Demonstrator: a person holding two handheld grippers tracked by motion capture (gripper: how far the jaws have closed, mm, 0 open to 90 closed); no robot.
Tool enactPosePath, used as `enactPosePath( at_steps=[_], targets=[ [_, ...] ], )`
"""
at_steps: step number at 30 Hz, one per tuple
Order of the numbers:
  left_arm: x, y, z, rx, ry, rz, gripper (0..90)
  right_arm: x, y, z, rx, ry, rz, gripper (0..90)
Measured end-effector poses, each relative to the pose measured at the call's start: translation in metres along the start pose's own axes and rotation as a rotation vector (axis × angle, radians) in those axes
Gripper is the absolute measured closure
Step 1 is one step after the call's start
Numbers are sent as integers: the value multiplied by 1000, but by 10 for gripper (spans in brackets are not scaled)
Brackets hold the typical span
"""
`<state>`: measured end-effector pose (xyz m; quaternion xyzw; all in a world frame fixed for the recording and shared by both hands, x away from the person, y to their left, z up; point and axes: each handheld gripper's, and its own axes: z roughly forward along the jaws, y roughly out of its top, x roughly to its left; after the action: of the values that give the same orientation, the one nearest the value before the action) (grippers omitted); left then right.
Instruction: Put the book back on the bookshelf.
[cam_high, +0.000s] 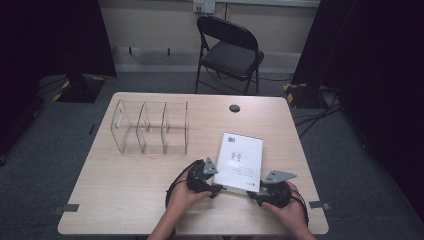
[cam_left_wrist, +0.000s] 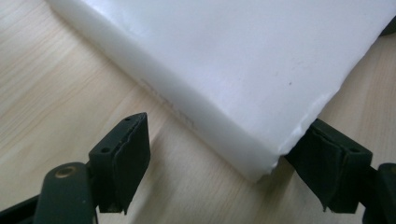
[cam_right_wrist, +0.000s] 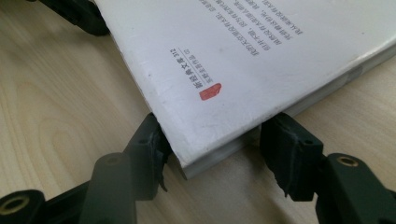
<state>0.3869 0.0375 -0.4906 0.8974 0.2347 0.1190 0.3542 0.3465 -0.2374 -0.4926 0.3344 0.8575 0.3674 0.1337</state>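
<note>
A white book lies flat on the table, right of centre, near the front edge. Its near left corner is met by the left gripper, its near right corner by the right gripper; each is held in a hand.

In the left gripper view the book's corner sits between the jaws: one jaw touches the corner's edge, the other stands clear on the bare table, so the jaws are partly open and nothing is clamped. In the right gripper view the corner of the book lies between the jaws, one jaw at the edge, the other just beside the page block; a firm grip cannot be told.

The table is of pale wood grain. A clear rack with three compartments stands left of the book, well apart. A black folding chair stands behind the table on grey carpet, with dark curtains at both sides.

Printed text and a red stamp on the cover are seen in the right gripper view; the left gripper view gives the plain white spine side.
</note>
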Motion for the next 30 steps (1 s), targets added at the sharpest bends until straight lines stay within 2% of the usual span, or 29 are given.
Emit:
enactPosePath(
  at_steps=[2,4,5,9,15,18,19,22,26,30],
  targets=[
    [-1,2,1,4,-25,13,235,0,1,0,9,-1,-6,440],
    [-3,4,2,7,-15,5,241,-4,1,-1,2,35,11,446],
    [-2,5,2,17,-15,19,241,-5,1,-1,0,37,8,452],
    [-3,8,2,44,-11,23,238,-4,2,-3,10,37,13,469],
    [-2,9,2,47,-18,28,237,-5,3,-5,-5,57,26,499],
    [-3,8,2,40,-14,19,236,-5,5,-6,3,52,25,500],
    [-3,8,3,40,-8,8,230,-4,5,-7,-8,54,29,502],
    [-3,8,3,44,-7,8,219,-3,9,-9,-30,58,27,511],
    [-3,9,4,44,-6,2,208,-3,12,-13,-68,87,41,591],
    [-3,8,5,34,3,-17,168,-2,16,-12,-77,89,38,612]
  ],
)
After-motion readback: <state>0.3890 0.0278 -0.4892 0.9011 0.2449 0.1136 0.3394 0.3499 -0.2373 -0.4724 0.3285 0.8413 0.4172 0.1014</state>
